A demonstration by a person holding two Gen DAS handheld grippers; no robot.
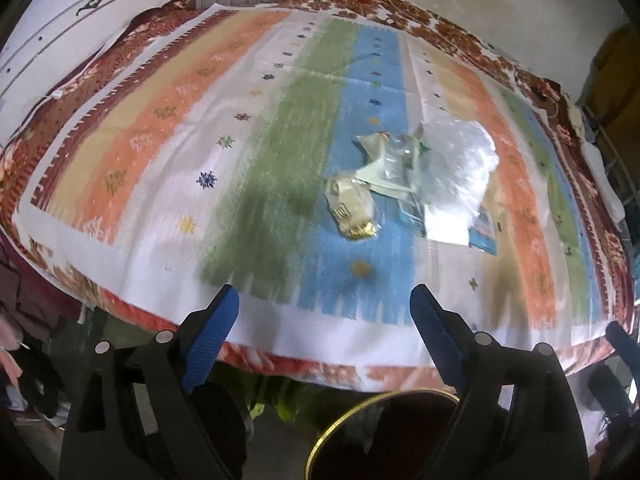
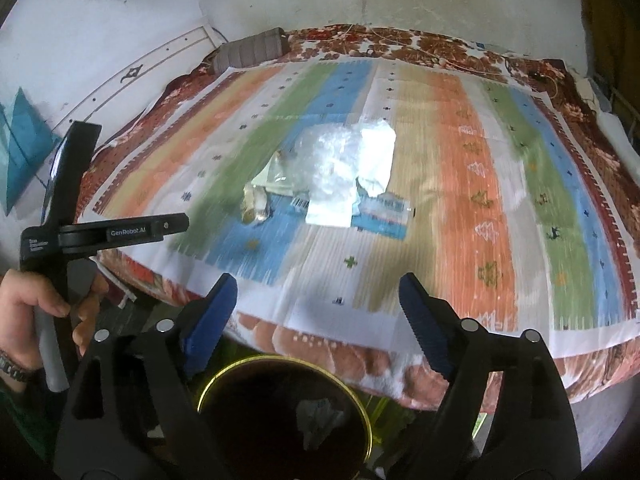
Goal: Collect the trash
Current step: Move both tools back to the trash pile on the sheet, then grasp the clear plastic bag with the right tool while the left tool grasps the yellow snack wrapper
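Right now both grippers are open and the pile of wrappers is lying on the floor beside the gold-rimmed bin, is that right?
Not quite: the pile of wrappers lies on the striped bedspread, as the right wrist view shows. Both the left gripper and right gripper are open, above the gold-rimmed bin.

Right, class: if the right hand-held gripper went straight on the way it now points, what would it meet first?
Probably the striped bedspread, then the crumpled clear plastic wrapper beyond it; depth is unclear. The right hand-held gripper is open.

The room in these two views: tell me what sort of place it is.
Most likely a bedroom in a home. A bed with a striped cover fills both views, a bolster pillow lies at its far end against a white wall, and a gold-rimmed bin stands at the bed's near edge.
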